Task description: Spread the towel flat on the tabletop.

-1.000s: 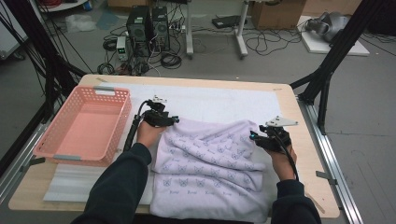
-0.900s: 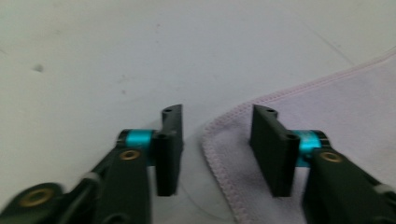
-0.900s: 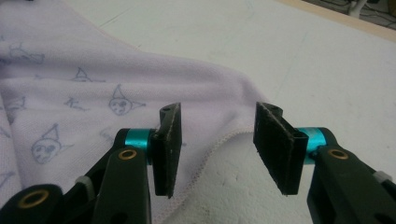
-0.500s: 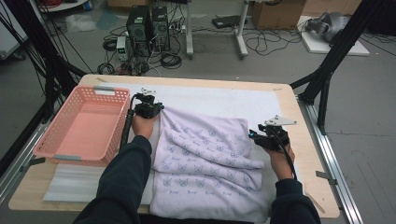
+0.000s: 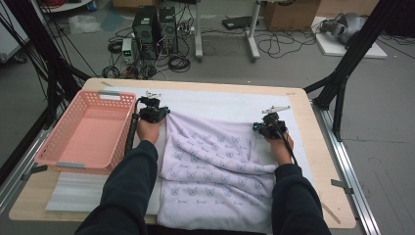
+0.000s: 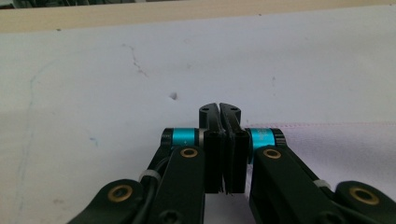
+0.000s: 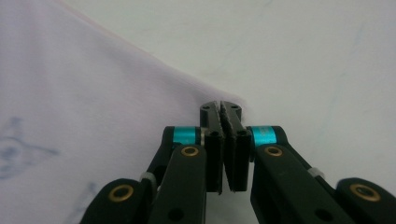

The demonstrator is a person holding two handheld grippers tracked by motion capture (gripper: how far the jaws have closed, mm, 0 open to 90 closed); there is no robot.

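A: Where is the cloth, and why do we hold it this way?

B: The lilac printed cloth (image 5: 215, 166) lies across the lower middle of the high view, on the white mat (image 5: 220, 103) that covers the table (image 5: 318, 161). We have one gripper at each of its far corners, so we judge the aim is to spread it flat or fold it square, and two matched corners keep the edge straight.

A: How do the jaws stand?

B: Our left gripper (image 5: 164, 111), left of centre in the high view, has its jaws pressed together. In the left gripper view the pink hem of the cloth (image 6: 327, 140) runs in from the right to the pads, so we take it to be clamped on that corner, thinly. Our right gripper (image 5: 258, 128), right of centre, has just been closing and now has its jaws together too; in the right gripper view the cloth's corner (image 7: 93, 93) ends right at the tips, so it seems to pinch the very tip.

A: And the pink basket (image 5: 88, 132)?

B: It sits at the left of the high view, just beside our left forearm, empty; probably it is where the folded cloth will go.
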